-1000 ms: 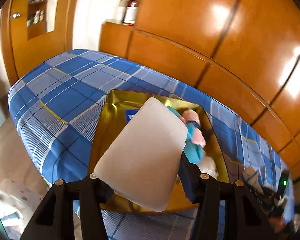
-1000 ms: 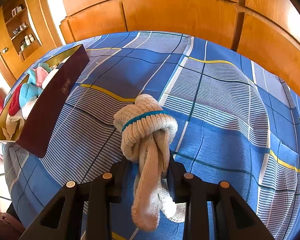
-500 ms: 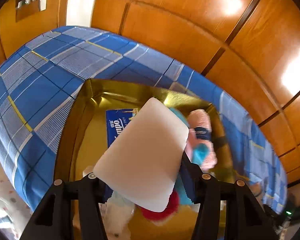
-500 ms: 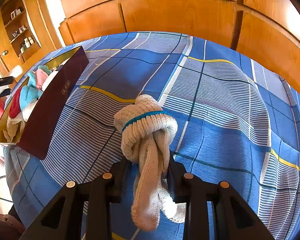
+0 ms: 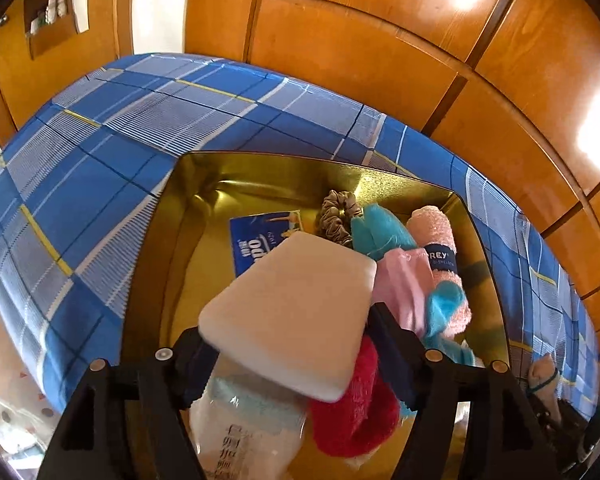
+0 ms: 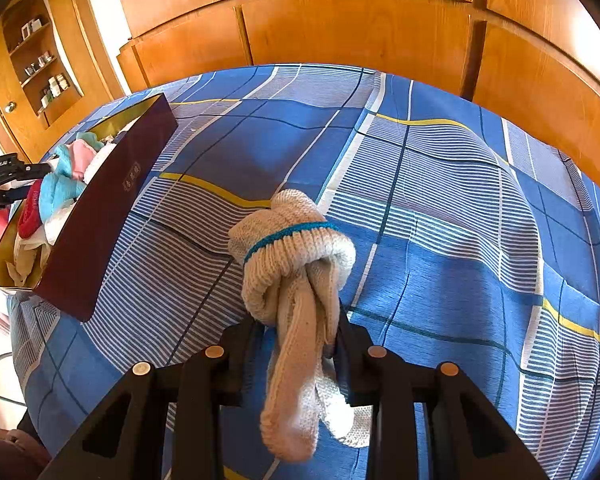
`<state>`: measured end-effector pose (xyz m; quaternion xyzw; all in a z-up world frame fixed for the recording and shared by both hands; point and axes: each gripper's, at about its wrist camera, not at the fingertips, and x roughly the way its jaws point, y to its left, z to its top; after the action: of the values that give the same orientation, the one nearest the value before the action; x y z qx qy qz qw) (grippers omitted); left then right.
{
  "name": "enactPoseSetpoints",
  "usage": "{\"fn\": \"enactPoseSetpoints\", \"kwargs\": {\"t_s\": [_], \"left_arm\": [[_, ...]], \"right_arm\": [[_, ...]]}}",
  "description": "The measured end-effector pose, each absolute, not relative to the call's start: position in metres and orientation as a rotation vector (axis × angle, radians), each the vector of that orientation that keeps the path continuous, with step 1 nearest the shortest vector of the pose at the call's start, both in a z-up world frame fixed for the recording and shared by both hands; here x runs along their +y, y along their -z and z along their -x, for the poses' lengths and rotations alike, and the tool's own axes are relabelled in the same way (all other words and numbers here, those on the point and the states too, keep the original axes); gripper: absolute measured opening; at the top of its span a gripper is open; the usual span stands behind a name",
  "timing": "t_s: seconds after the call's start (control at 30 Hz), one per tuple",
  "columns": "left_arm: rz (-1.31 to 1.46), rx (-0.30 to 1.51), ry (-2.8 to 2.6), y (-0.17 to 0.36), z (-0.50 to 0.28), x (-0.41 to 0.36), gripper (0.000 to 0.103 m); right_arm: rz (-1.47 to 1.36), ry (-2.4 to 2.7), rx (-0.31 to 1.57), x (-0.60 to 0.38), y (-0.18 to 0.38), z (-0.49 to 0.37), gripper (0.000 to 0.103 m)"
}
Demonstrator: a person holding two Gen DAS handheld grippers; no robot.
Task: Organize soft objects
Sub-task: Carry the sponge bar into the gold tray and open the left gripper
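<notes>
Above the gold box (image 5: 160, 264), the sponge (image 5: 292, 316) sits between the opening left claw (image 5: 296, 360).

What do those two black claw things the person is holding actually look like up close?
Both are matte black plastic. The left gripper and the right gripper each have two angular fingers with triangular cut-outs, round silver bolt heads along a crossbar, and darker pads at the tips. No cables or sleeves show.
</notes>
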<state>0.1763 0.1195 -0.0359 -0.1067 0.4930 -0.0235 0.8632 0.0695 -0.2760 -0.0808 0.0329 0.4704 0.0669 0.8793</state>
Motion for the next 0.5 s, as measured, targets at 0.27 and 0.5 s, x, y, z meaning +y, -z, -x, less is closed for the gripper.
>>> {"fn": "enactPoseSetpoints", "kwargs": {"t_s": [0.27,0.5], "left_arm": [[0.203,0.946,0.032,0.014,-0.135,0.121,0.080],[0.133,0.861,0.003,-0.006,-0.097,0.108,0.080]], "right_arm": [[-0.052,-0.134,0.978,-0.274,0.080,-0.070,0.031],[-0.036,-0.124,0.973,-0.271,0.080,-0.069,0.031]]}}
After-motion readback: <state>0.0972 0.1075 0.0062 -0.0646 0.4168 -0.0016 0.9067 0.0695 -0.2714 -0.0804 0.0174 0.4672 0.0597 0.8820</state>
